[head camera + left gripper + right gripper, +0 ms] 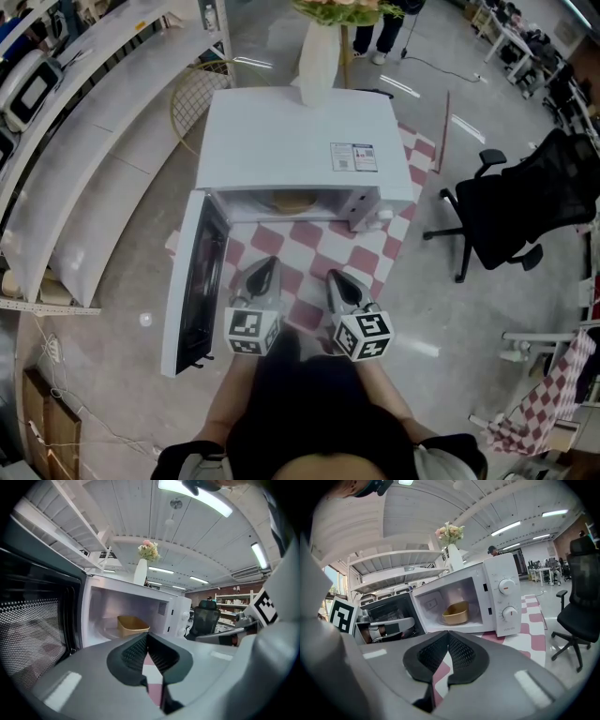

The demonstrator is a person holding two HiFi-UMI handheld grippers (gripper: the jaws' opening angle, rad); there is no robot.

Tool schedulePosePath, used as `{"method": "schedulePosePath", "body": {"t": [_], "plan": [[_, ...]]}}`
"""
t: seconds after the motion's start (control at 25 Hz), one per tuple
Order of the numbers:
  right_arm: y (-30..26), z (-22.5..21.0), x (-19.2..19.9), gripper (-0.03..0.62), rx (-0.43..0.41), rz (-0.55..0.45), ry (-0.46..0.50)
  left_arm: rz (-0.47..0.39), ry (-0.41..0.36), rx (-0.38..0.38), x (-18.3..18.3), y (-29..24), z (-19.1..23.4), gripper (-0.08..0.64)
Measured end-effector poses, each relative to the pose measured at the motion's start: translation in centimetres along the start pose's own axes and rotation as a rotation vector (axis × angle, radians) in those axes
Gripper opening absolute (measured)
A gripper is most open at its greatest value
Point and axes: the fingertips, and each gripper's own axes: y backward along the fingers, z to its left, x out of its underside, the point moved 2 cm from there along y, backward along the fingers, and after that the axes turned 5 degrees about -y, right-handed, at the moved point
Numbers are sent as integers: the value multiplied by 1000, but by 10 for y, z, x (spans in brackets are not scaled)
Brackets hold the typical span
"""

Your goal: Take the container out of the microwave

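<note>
A white microwave (pixel 300 141) stands on a red-and-white checked cloth, its door (pixel 192 286) swung open to the left. Inside lies a tan container (pixel 293 202), also seen as a shallow tan container (pixel 132 624) in the left gripper view and a tan container (pixel 456 613) in the right gripper view. My left gripper (pixel 265 272) and right gripper (pixel 339 281) hover side by side in front of the opening, both short of it. Both are shut with nothing between their jaws.
A white vase of flowers (pixel 319 47) stands on top of the microwave. A black office chair (pixel 525 202) is at the right. White shelving (pixel 84 112) runs along the left. The control knobs (pixel 507 587) are on the microwave's right side.
</note>
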Motion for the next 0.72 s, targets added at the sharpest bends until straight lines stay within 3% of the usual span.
{"method": "schedulePosePath", "body": {"t": [0.72], "plan": [[-36, -13, -14, 0, 50, 3, 5, 2, 85, -36, -9, -67, 49, 11]]}}
